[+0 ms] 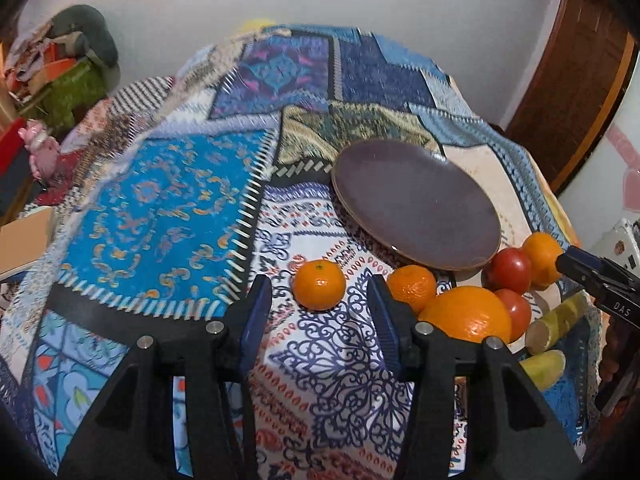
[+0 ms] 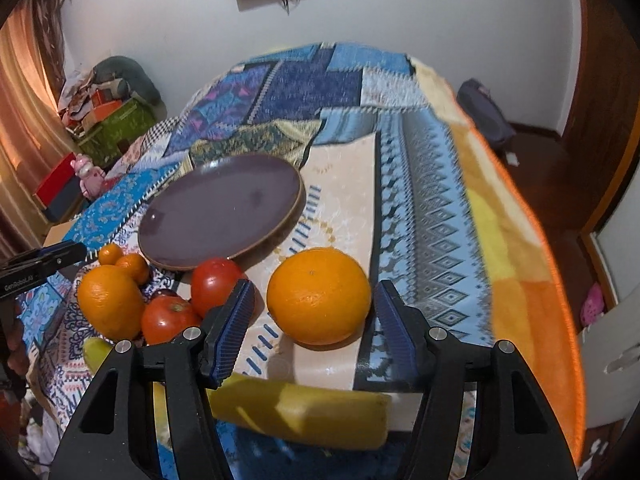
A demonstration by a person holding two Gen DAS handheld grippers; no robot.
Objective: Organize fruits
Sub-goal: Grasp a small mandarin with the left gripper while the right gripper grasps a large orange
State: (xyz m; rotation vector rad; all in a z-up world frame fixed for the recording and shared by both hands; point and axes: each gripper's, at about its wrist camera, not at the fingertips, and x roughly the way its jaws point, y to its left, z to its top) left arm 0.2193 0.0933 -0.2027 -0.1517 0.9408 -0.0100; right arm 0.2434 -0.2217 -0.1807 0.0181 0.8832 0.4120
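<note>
Crowding orange (image 2: 319,295): tomatoes (image 2: 214,285) left, plate (image 2: 224,212) behind.

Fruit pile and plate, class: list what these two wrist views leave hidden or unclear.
- Yellow-green stalk pieces: right wrist view, near ends covered by the right hand-held gripper.
- Big orange: left wrist view, lower part behind the left hand-held gripper.
- Small dark fruit: right wrist view, mostly hidden between tomatoes.
- Plate: near rim behind a tomato.

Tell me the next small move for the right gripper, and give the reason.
Probably ease the right gripper forward and down until its pads flank the big orange, then close. The jaws stand open with the orange lined up just ahead of them, untouched, and the dark plate behind it holds no fruit yet.
</note>
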